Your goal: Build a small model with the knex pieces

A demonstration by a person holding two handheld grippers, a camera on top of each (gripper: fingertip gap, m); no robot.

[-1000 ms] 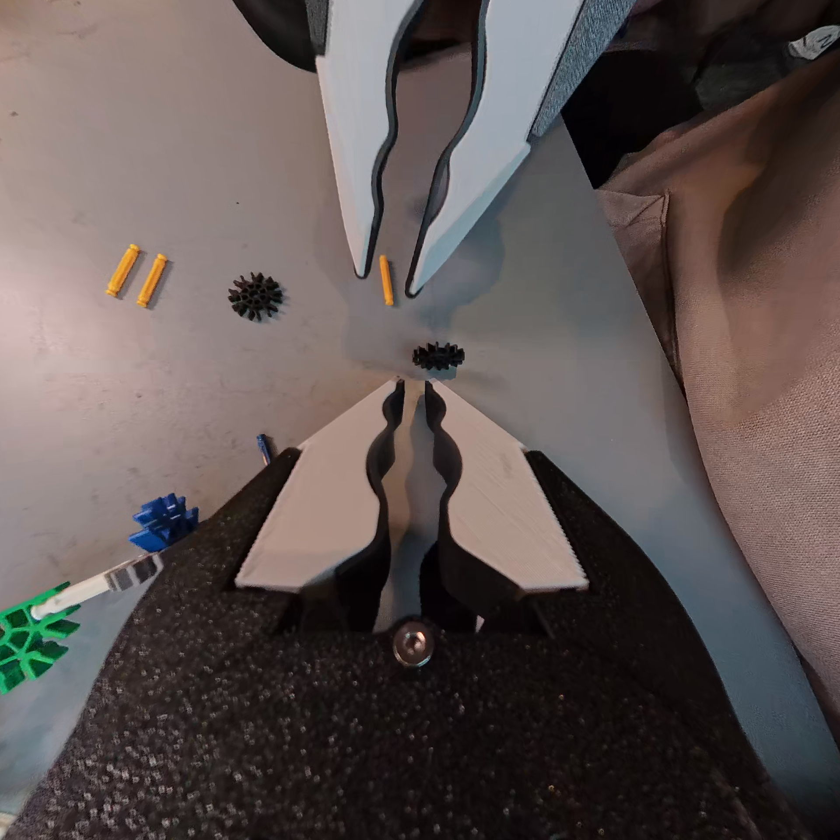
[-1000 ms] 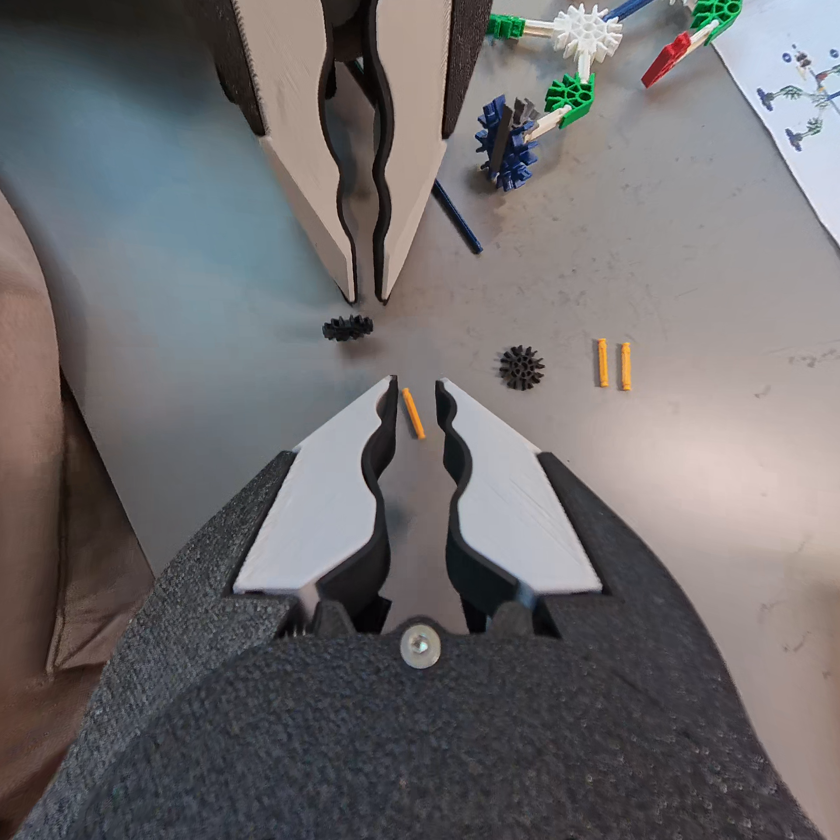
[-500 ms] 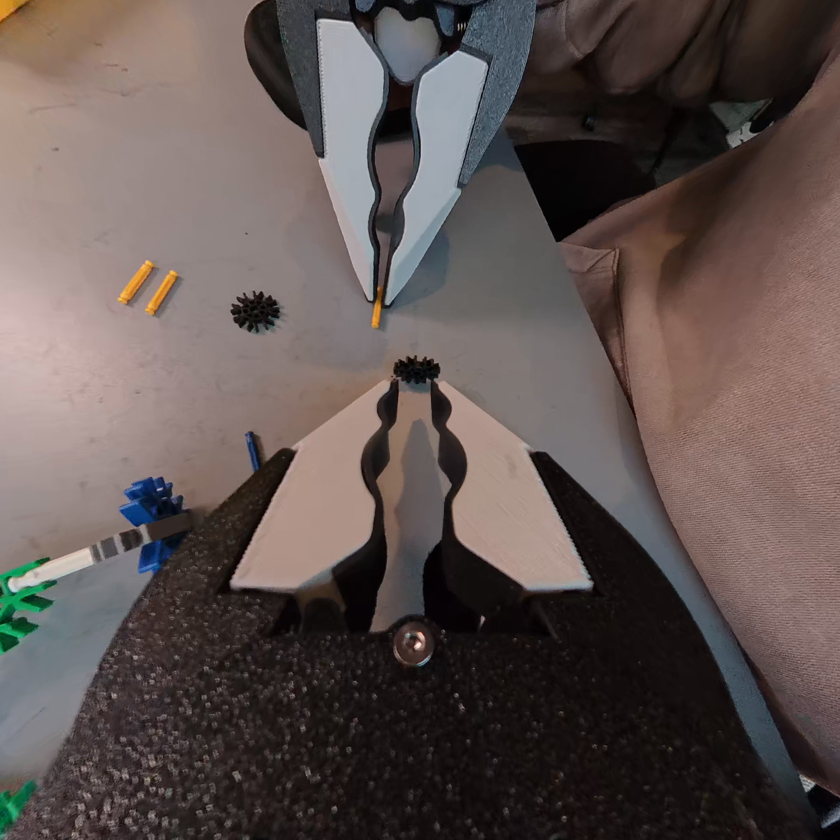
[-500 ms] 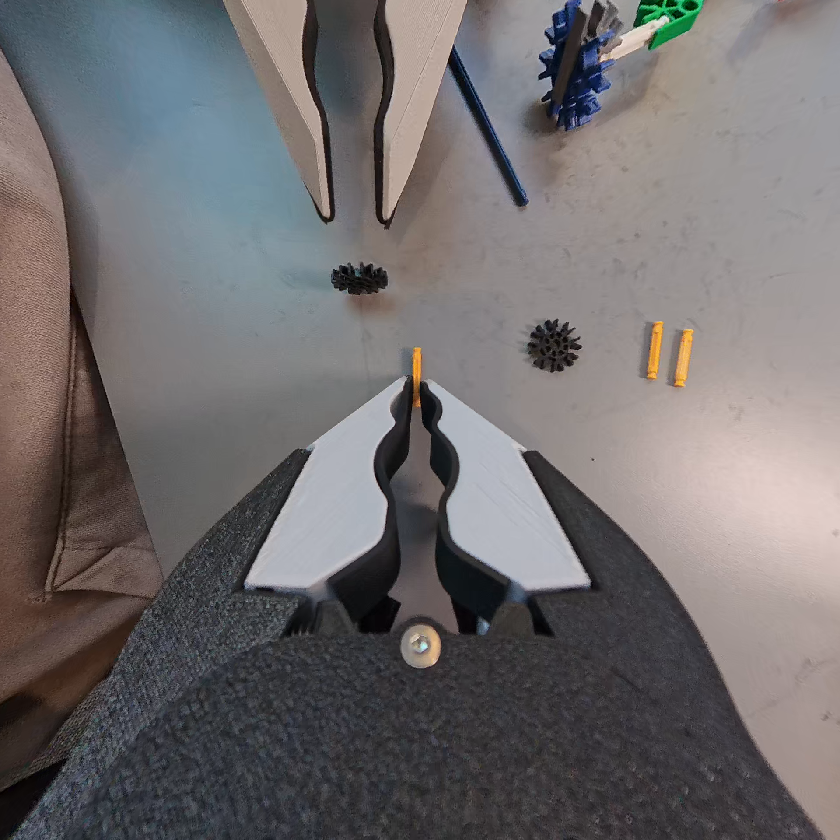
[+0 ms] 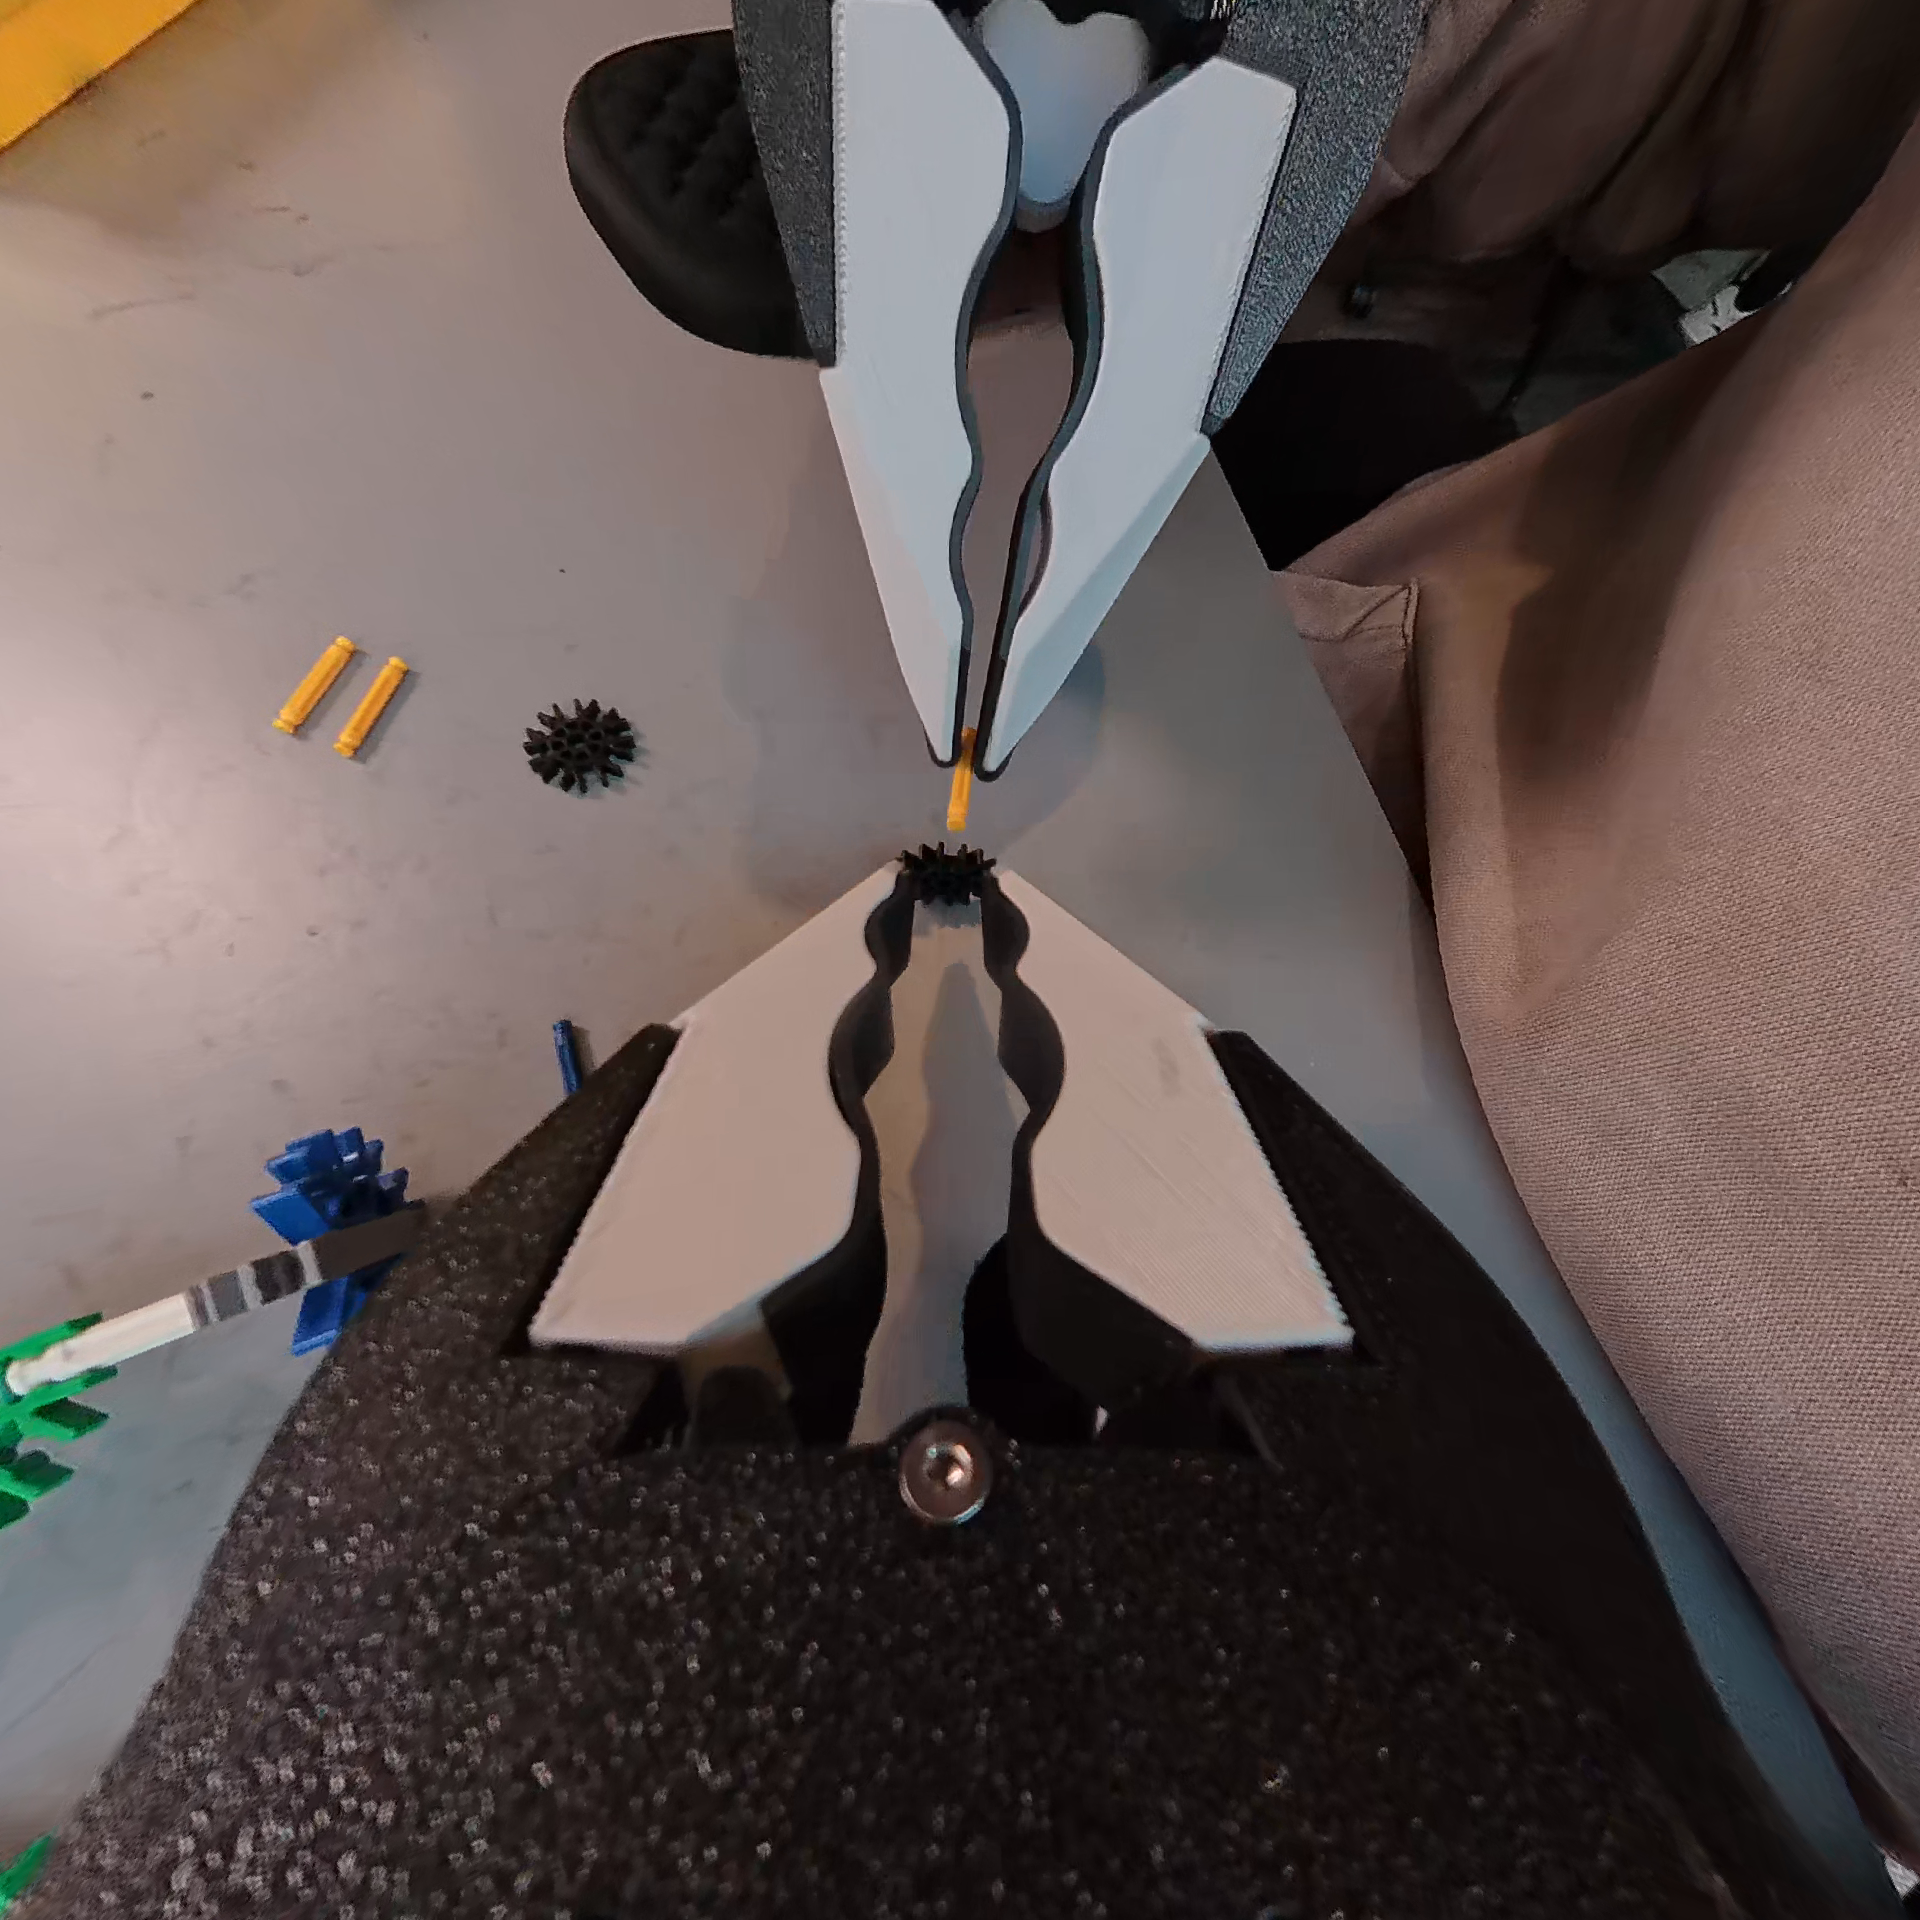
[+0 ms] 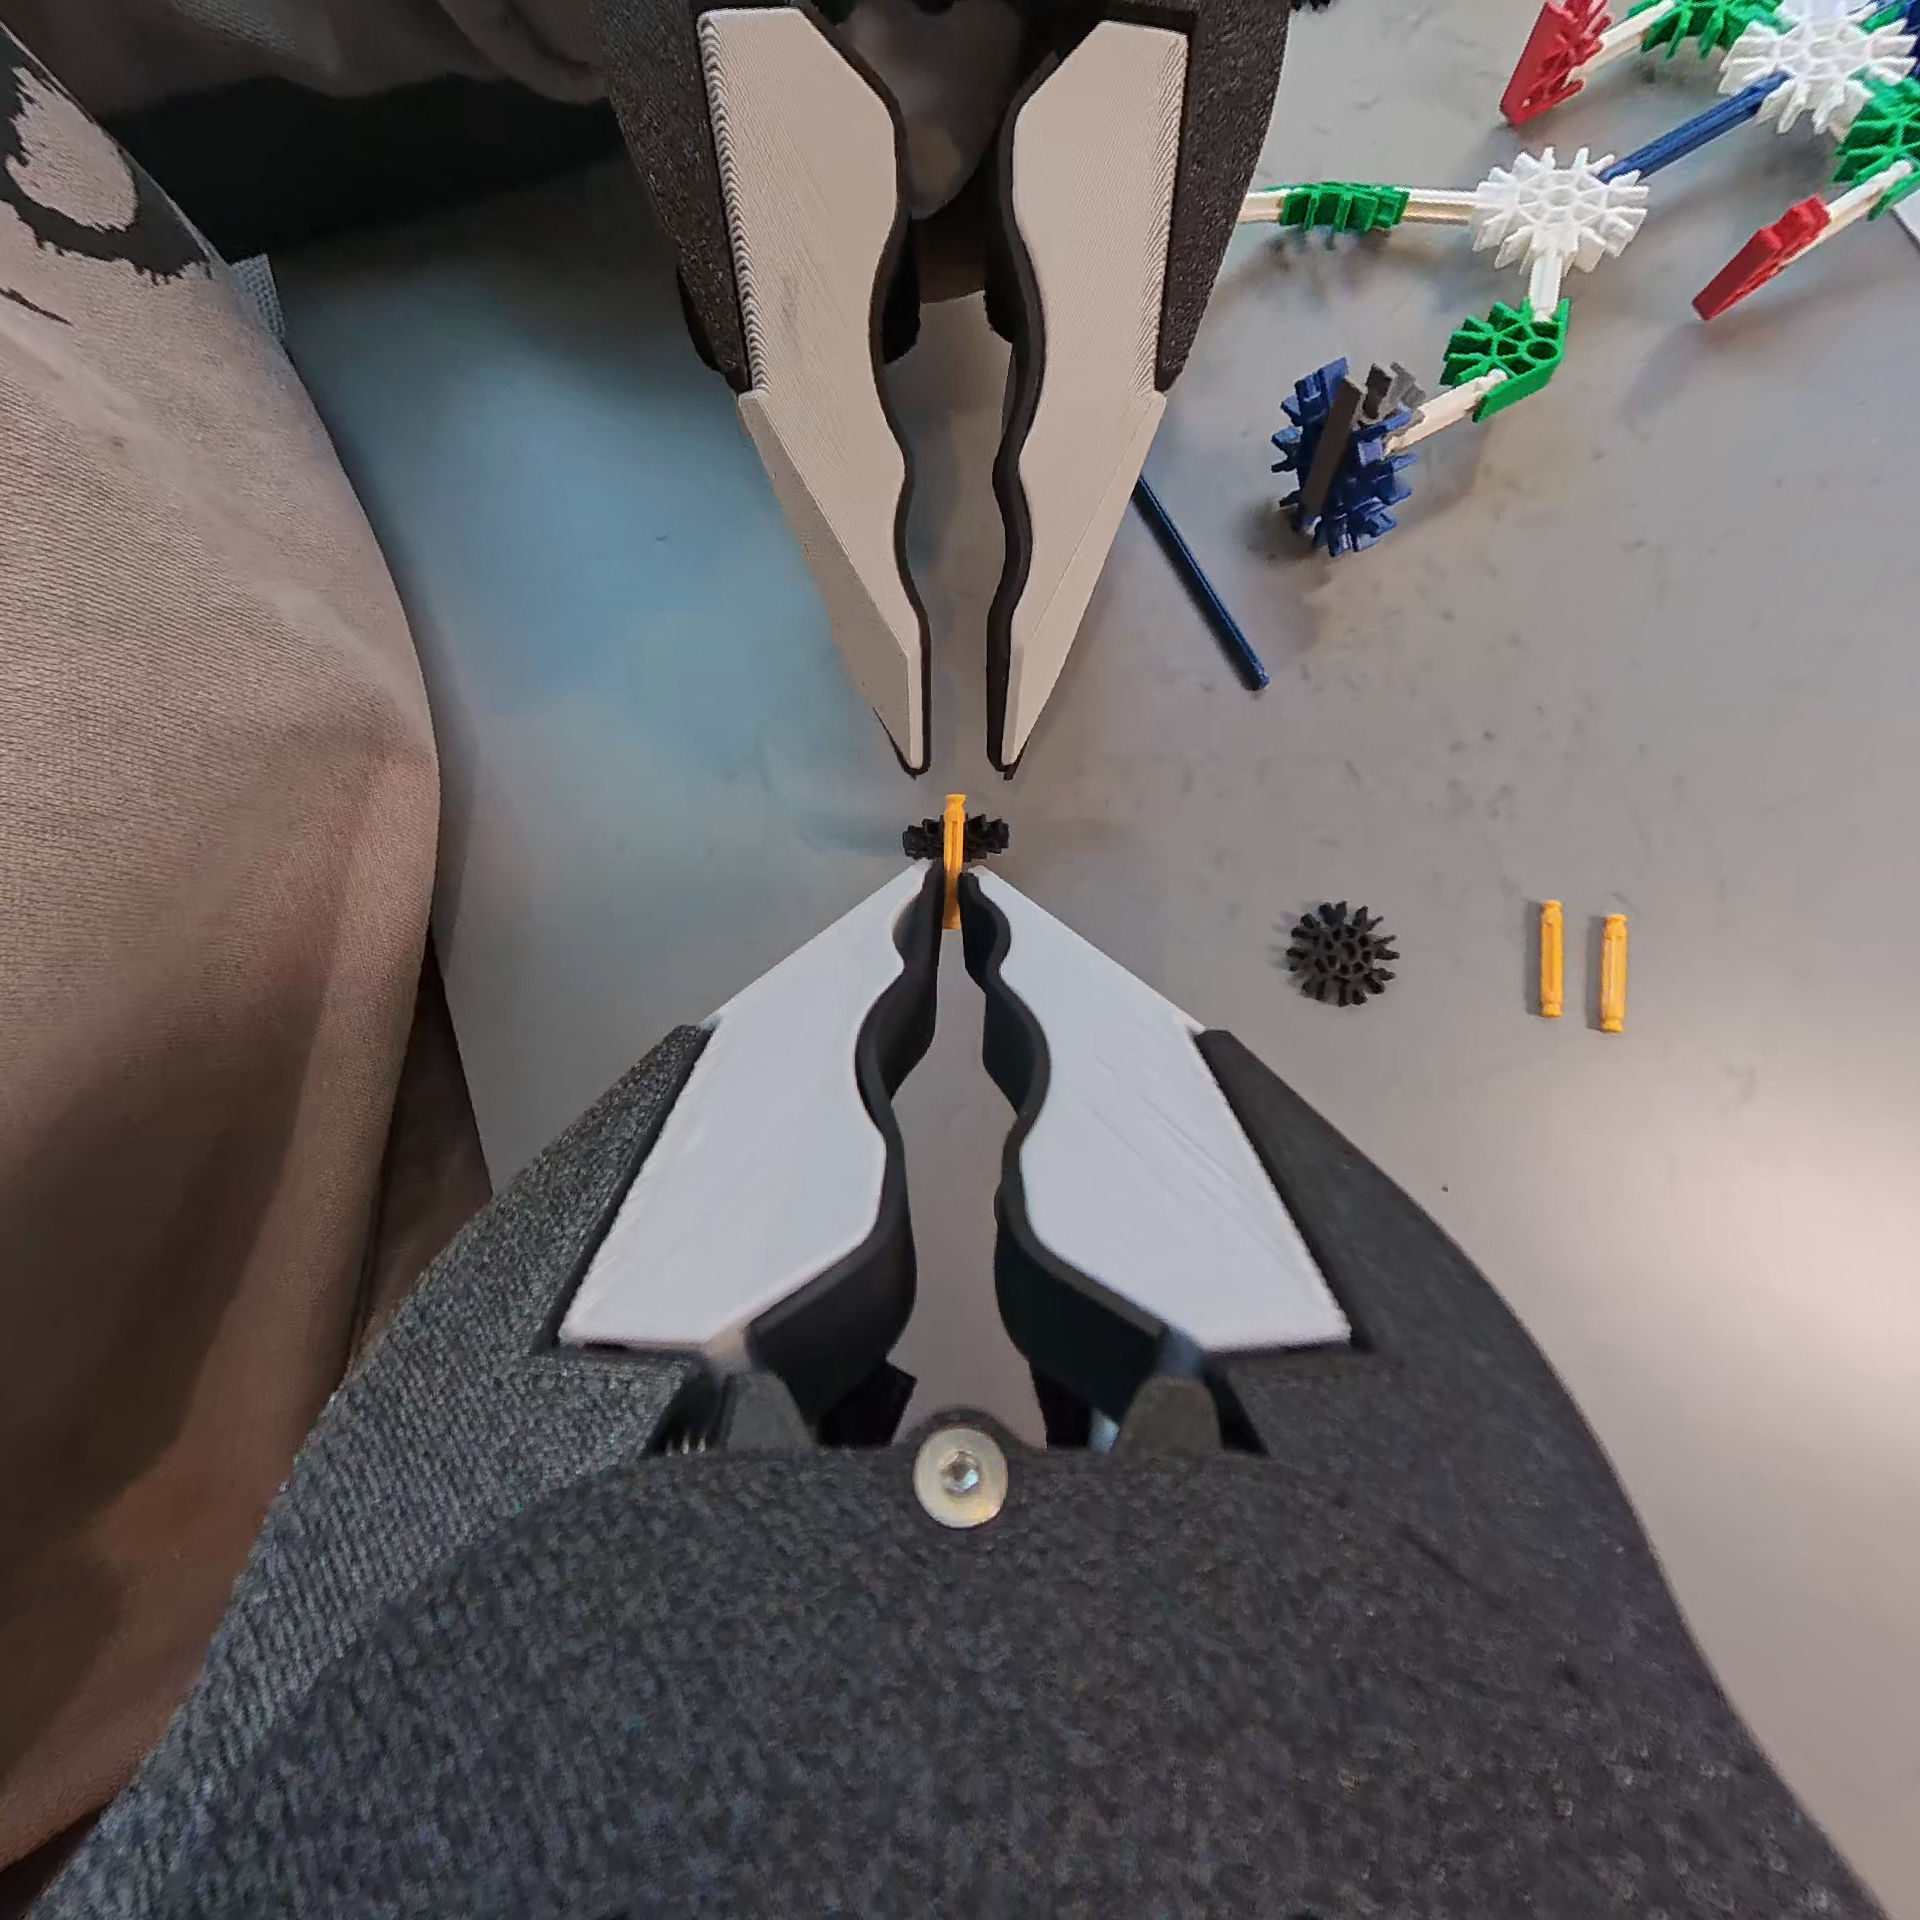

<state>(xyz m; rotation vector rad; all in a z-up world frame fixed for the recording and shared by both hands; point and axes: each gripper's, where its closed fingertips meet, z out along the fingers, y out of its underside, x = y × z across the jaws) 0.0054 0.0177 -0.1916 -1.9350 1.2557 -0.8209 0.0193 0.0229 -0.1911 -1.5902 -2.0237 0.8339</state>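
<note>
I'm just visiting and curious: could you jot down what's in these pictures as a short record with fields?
surface: grey table
left gripper: its tips either side of a black toothed wheel; whether it grips it, cannot tell
right gripper: shut on a short yellow rod
rod and wheel: close, not joined
loose parts: second black wheel, two yellow rods, thin blue rod
beyond: a colourful rod-and-connector model

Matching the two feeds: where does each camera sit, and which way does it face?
Left wrist view: on the left gripper, looking along its fingers at a black gear on the grey table; a brown garment shows right.
Right wrist view: on the right gripper, facing the opposite way, its tips pinching a yellow rod.
Shared: gear, rod, each other's gripper.
</note>
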